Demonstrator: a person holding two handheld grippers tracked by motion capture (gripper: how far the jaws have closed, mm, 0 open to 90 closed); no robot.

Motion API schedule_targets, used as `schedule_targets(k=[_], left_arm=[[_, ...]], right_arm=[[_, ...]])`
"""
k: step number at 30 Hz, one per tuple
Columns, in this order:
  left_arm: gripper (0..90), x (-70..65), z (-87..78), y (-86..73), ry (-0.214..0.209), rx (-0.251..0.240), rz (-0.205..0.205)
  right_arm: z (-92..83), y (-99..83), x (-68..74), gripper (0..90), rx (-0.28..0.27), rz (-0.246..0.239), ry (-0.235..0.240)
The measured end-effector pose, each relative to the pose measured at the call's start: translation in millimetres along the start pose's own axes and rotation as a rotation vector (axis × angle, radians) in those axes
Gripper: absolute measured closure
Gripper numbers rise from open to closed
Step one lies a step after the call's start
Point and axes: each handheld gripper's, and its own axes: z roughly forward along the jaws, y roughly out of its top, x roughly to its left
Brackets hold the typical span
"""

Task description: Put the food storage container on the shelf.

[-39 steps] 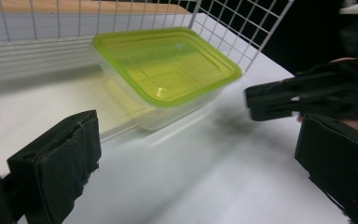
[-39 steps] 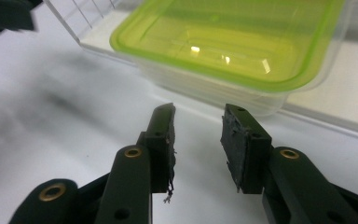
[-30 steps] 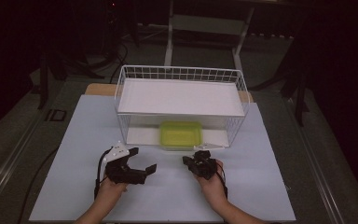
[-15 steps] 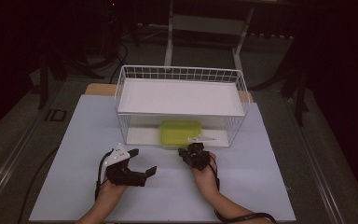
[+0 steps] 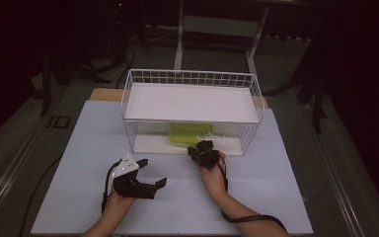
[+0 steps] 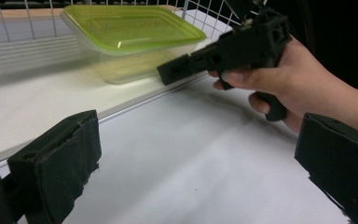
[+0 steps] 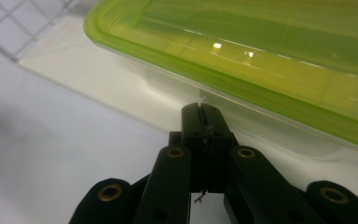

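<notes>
Right gripper [image 5: 203,149] reaches forward, jaws pressed together; left gripper [image 5: 150,173] rests with jaws wide apart.

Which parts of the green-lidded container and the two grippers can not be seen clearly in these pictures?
- Clear plastic container with green lid: in the high view, the white wire rack's upper shelf covers its rear part.
- Its contents: in the left gripper view the wall is blurred.
- Its far side: cut off by the right gripper view's edge.
- Right gripper: shut; contact with the container is unclear.
- Left gripper: open, jaws cropped.

green-lidded container [image 5: 190,133], white wire basket [image 5: 191,77], black claws
</notes>
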Motion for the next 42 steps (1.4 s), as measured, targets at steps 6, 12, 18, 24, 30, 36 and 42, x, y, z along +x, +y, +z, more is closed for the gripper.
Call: schedule_targets(k=[6,12,18,24,30,36,42], left_arm=[[0.9,0.1,-1.9,0.8,-0.003,-0.009,-0.006],[0.9,0.3,-1.0,0.7,-0.006,-0.009,-0.013],[0.9,0.1,-0.6,-0.1,-0.007,-0.006,-0.014],[0.9,-0.9,-0.7,0.2,-0.007,-0.005,-0.008],[0.9,-1.4,-1.1,0.5,-0.002,-0.004,-0.007],[0.9,-1.1,-2.2,1.5,-0.016,-0.021,-0.01],[0.9,-3.2,-2.6,3.8,-0.036,-0.047,0.029]], right_arm=[[4.9,7.6,-8.7,89.5,-0.02,0.022,-0.022],[8.6,13.7,-16.1,89.5,-0.027,0.027,-0.035],[13.4,18.2,-18.2,89.2,-0.014,0.045,-0.039],[12.3,17.5,-15.1,87.3,-0.011,0.054,-0.033],[5.3,14.3,-11.3,85.0,-0.028,0.014,-0.013],[-10.0,7.6,-7.1,82.3,-0.042,0.021,0.022],[-30.4,5.9,-2.6,62.2,-0.077,-0.019,0.035]])
